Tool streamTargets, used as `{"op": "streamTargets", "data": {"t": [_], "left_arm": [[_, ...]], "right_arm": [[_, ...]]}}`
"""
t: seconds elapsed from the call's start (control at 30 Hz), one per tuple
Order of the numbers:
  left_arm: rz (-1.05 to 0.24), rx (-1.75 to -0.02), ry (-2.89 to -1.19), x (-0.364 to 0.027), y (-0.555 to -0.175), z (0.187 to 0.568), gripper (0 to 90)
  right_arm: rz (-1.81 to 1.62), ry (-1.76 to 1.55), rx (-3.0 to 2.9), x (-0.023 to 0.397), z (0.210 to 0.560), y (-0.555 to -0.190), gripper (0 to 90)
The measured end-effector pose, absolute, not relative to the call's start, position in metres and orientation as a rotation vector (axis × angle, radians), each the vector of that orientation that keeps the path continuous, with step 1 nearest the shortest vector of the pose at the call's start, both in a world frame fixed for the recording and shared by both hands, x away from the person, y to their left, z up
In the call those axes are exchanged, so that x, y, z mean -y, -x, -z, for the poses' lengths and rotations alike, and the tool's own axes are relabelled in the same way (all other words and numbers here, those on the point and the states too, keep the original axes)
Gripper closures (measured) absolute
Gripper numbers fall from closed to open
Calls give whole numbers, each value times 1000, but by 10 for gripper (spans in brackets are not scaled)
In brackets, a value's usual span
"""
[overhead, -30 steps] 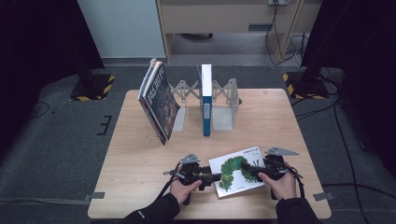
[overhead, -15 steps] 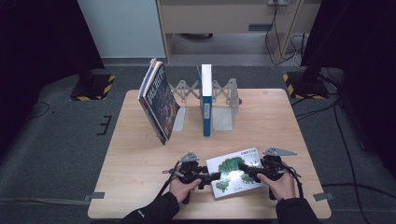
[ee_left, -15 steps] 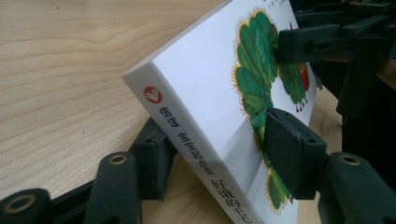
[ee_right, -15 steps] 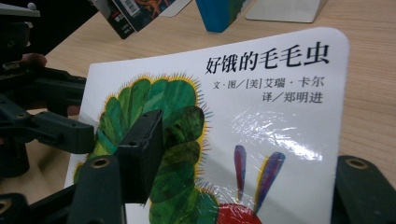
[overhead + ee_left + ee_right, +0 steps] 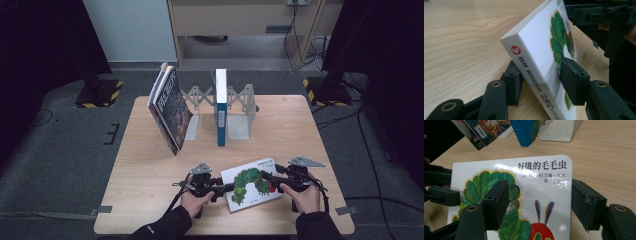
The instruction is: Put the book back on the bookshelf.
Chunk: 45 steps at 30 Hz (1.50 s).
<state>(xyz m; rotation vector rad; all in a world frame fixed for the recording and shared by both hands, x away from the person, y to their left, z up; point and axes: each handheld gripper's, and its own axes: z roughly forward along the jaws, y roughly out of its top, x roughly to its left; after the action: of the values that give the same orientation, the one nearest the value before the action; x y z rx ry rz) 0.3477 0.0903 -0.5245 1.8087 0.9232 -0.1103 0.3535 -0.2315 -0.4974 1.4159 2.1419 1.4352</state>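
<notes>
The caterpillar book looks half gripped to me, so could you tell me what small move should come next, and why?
Probably finish closing the left gripper on the caterpillar book. Its jaws have just been closing and now straddle the spine edge, one pad under, one on the cover. The right gripper has been opening; one pad lies over the cover, the other stands off the edge.

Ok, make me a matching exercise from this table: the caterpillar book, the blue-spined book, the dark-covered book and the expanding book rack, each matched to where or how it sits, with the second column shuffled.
Things:
1. caterpillar book
2. blue-spined book
3. dark-covered book
4. expanding book rack

Places or states:
A. stands upright in the middle of the rack
B. grey metal with a scissor lattice, at the far side of the table
C. at the near edge of the table, between the person's hands
D. leans over at the rack's left end

Pairs: 1-C, 2-A, 3-D, 4-B
</notes>
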Motion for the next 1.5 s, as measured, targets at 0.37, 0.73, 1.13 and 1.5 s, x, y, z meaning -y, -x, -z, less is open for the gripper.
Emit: {"op": "streamTargets", "data": {"t": [0.37,0.73,1.13,1.5], "left_arm": [[107,-907,-1809,-90,-346,521,552],[122,-891,-1803,-90,-346,519,543],[210,-861,-1792,-89,-346,513,657],[171,-892,-1753,-102,-351,490,745]], "right_arm": [[-1376,-1467,-2208,228,508,-357,326],[-1401,-1439,-2217,223,505,-357,355],[-1502,-1388,-2236,215,503,-358,373],[-1420,-1363,-2128,237,499,-359,344]]}}
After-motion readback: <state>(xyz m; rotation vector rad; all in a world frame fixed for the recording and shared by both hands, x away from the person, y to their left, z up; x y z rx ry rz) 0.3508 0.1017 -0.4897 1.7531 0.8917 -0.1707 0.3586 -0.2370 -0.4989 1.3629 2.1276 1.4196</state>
